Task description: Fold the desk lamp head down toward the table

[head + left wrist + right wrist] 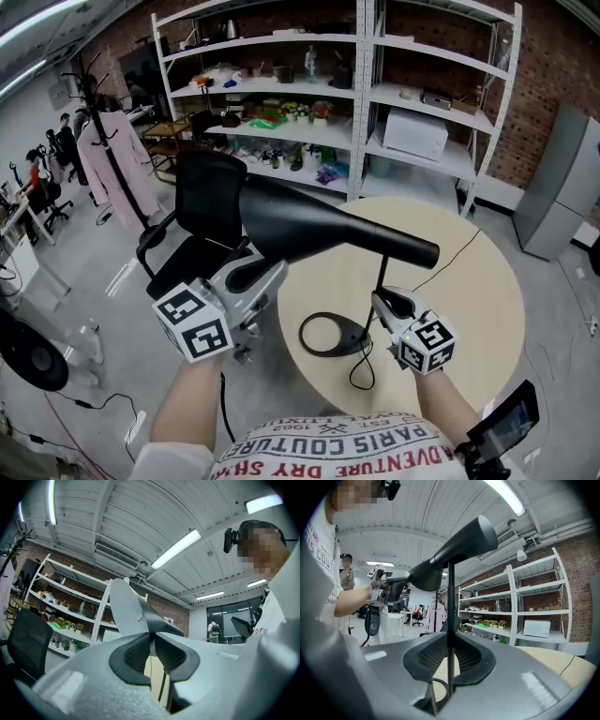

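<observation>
A black desk lamp stands on the round beige table (469,309) on a ring-shaped base (328,335). Its long cone-shaped head (328,230) lies nearly level above the table, wide end to the left. My left gripper (253,274) is shut on the rim of that wide end; in the left gripper view the head's edge (124,606) sits pinched between the pads (138,651). My right gripper (382,302) is shut on the thin upright stem (449,620), which runs straight through its jaws (449,657). The right gripper view also shows the head (459,550) overhead and the left gripper (389,590) holding it.
The lamp's black cord (361,370) trails over the table's near edge. A black office chair (206,202) stands to the left of the table. White shelving (375,94) lines the brick wall behind, and a coat rack (112,159) stands at the far left.
</observation>
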A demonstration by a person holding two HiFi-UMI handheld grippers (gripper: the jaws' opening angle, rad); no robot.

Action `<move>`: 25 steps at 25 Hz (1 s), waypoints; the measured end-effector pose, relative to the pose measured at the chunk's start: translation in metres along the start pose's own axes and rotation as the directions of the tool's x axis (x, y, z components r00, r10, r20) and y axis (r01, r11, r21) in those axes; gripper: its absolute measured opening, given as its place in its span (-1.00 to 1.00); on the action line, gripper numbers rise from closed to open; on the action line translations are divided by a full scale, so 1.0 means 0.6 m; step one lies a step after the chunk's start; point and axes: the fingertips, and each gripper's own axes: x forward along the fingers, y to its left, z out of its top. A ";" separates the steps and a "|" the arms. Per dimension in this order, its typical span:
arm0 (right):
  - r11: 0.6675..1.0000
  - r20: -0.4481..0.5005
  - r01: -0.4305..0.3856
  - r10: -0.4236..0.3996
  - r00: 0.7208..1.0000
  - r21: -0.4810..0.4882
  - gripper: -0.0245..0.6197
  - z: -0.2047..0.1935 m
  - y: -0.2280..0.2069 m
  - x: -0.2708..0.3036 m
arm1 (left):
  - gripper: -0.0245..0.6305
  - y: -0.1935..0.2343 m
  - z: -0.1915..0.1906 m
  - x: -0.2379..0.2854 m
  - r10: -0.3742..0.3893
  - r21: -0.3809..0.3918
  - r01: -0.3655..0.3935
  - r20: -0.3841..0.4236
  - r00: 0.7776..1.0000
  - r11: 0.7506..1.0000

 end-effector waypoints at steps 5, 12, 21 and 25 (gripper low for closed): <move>1.000 -0.004 0.003 -0.003 1.000 0.001 -0.78 0.001 -0.002 -0.001 | -0.82 0.000 -0.010 0.001 0.002 -0.004 -0.002 -0.015 1.000 1.000; 1.000 -0.016 0.012 -0.012 1.000 0.003 -0.78 0.002 -0.002 0.000 | -0.82 0.003 -0.029 -0.001 -0.011 -0.029 0.010 -0.025 1.000 1.000; 1.000 -0.034 0.016 -0.016 0.999 0.003 -0.78 0.000 0.000 0.000 | -0.83 0.003 -0.057 -0.003 -0.015 -0.068 0.012 -0.036 0.999 0.998; 1.000 -0.040 0.015 -0.015 0.999 0.003 -0.78 -0.007 0.004 0.002 | -0.83 0.005 -0.073 -0.006 -0.022 -0.075 0.020 -0.030 0.999 0.997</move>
